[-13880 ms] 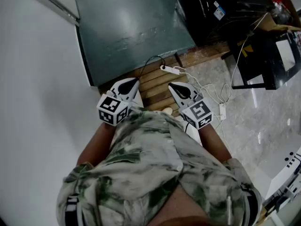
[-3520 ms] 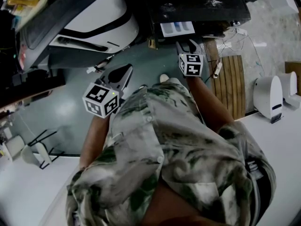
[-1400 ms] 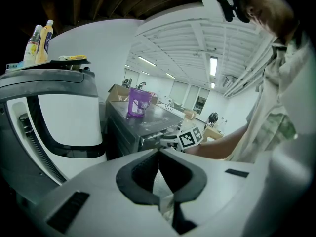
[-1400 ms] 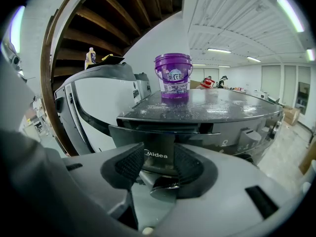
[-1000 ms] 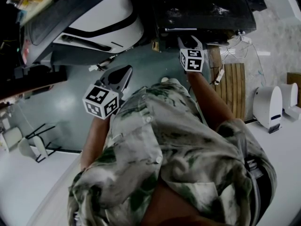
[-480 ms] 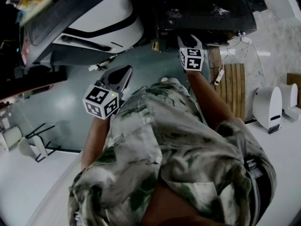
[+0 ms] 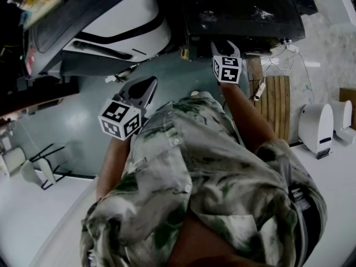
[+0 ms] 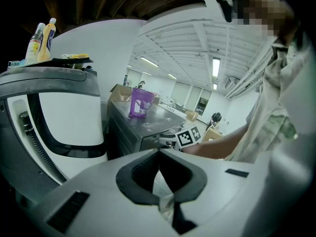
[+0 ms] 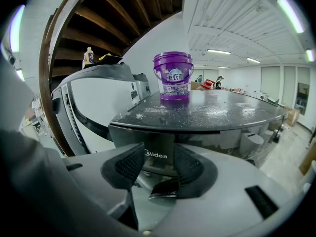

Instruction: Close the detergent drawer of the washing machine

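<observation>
Head view: right gripper [image 7: 224,46] sits at the dark grey washing machine [image 7: 250,10] front; left gripper [image 7: 151,82] hangs clear.
Left gripper view: tips pinched together, empty.
Right gripper view: jaws spread astride the dark logo-marked detergent drawer front [image 9: 155,154], which looks flush. Risk: a jaw snagging the lip on withdrawal would reopen it.

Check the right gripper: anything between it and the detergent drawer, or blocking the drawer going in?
Nothing visible. The right gripper has its jaws apart right at the Midea-marked drawer front, with no object between. The front looks flush with the washing machine. The purple bucket sits on top, clear of the path.
</observation>
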Motion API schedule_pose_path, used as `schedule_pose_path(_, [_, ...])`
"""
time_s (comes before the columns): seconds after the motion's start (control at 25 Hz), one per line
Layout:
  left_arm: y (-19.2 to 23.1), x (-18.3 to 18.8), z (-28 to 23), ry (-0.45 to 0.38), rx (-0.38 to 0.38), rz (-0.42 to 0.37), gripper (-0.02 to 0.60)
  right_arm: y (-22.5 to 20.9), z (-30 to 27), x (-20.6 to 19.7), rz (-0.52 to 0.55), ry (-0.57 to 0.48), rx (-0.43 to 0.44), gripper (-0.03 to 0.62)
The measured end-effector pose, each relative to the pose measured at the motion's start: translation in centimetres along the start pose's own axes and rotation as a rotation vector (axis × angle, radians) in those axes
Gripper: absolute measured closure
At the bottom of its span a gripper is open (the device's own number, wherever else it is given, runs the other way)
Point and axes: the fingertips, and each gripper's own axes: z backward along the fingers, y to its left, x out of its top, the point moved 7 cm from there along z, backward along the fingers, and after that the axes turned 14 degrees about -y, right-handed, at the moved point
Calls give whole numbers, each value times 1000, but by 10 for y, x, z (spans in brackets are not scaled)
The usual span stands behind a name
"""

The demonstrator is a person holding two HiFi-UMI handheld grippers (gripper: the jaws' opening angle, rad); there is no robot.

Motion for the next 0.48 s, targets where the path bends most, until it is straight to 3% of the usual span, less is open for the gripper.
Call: schedule_pose_path(0.48, [7, 1, 0, 0, 12, 9, 557, 2, -5, 0, -6, 3, -32, 399])
